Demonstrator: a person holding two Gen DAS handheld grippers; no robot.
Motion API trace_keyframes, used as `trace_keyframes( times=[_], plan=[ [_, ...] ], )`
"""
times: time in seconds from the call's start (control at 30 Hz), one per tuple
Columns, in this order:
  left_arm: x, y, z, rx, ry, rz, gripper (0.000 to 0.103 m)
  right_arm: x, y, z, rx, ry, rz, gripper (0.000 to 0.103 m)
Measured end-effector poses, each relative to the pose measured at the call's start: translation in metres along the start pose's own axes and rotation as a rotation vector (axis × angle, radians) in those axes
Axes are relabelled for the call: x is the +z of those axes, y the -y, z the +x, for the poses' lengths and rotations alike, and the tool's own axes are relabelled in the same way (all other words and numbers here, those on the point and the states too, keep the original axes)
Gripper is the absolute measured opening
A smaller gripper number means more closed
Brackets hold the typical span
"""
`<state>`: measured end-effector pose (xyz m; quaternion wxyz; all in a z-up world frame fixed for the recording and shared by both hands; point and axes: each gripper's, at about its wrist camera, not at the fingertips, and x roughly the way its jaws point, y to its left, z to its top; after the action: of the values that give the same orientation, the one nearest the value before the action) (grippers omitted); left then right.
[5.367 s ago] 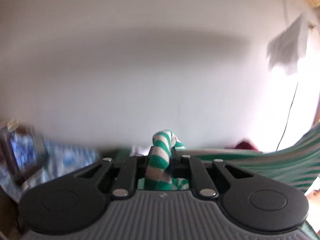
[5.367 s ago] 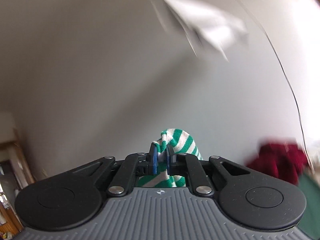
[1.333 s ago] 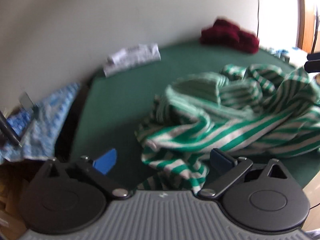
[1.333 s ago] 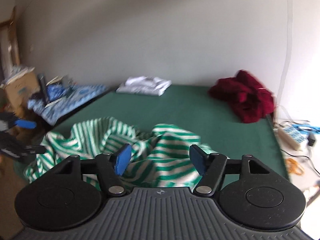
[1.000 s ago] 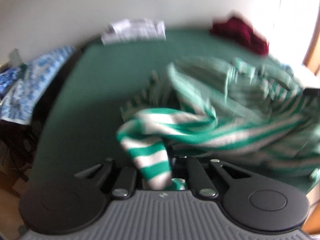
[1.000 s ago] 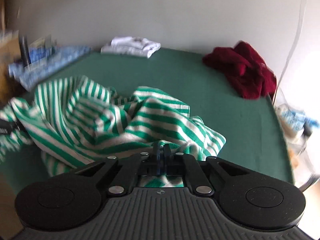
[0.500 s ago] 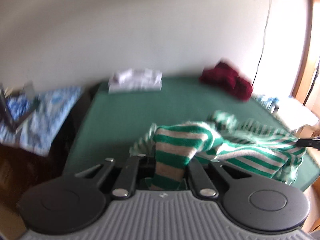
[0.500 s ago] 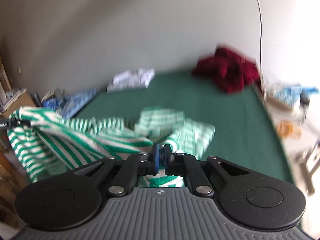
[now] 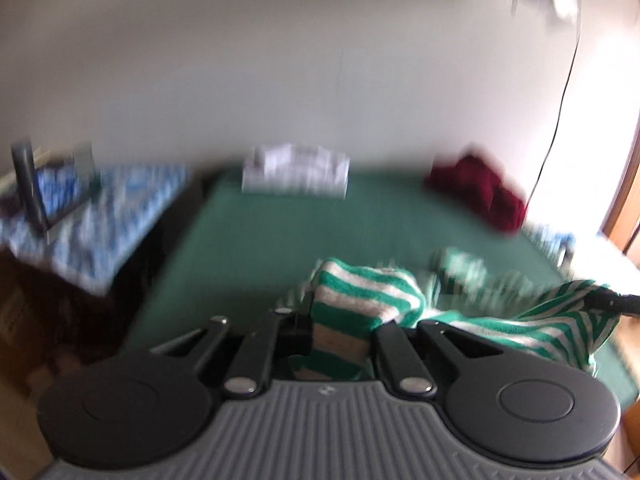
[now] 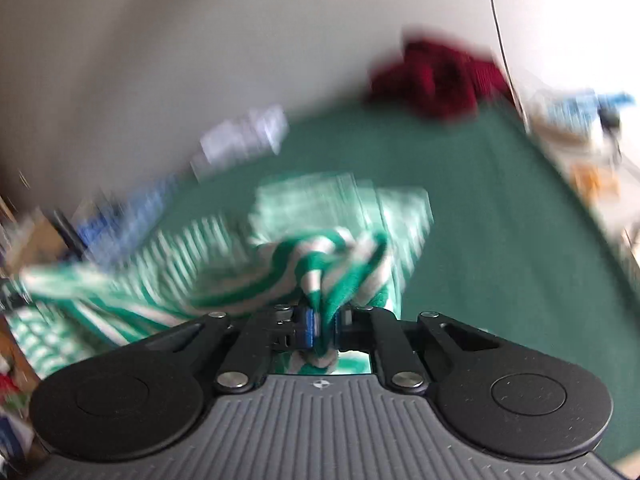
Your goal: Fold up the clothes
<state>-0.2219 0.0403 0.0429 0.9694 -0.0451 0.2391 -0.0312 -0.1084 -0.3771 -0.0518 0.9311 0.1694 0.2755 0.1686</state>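
My left gripper (image 9: 340, 330) is clamped on the striped shirt (image 9: 360, 292); my right gripper's (image 10: 322, 326) jaws are closing on its other edge, cloth between them. The shirt hangs stretched between them above the green bench (image 10: 500, 200). I judge this the spreading step: next, pull it taut and lay it flat.

Striped garment (image 10: 224, 276) motion-smeared; left gripper (image 9: 340, 320) fingertips buried under its folds; white folded pile (image 9: 294, 174) blurred.

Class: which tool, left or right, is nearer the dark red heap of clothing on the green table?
Right. The right tool sits nearer the dark red heap; the left tool is farther across.
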Motion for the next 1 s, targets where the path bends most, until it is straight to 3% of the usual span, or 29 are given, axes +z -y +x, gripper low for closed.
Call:
trace_keyframes(
  times=[0.13,0.27,0.43,0.53,0.63,0.73,1.0],
  plan=[
    [0.059,0.017,-0.053,-0.017,0.222,0.061,0.004,0.071,-0.036,-0.049,0.167,0.238,-0.059,0.009],
    [0.111,0.024,-0.106,-0.039,0.386,0.078,0.004,0.127,-0.070,-0.112,0.290,0.495,-0.111,0.009],
    [0.156,0.034,-0.166,-0.013,0.561,0.112,0.005,0.167,-0.095,-0.179,0.345,0.723,-0.150,0.009],
    [0.178,0.042,-0.179,0.032,0.621,0.140,0.005,0.185,-0.108,-0.199,0.344,0.794,-0.184,0.009],
    [0.196,0.044,-0.158,0.062,0.601,0.157,0.005,0.204,-0.118,-0.190,0.315,0.806,-0.217,0.009],
    [0.205,0.038,-0.110,0.087,0.530,0.172,0.005,0.219,-0.120,-0.157,0.274,0.764,-0.228,0.009],
    [0.206,0.007,0.070,0.183,0.281,0.214,0.006,0.245,-0.108,0.000,0.112,0.574,-0.218,0.009]
  ],
)
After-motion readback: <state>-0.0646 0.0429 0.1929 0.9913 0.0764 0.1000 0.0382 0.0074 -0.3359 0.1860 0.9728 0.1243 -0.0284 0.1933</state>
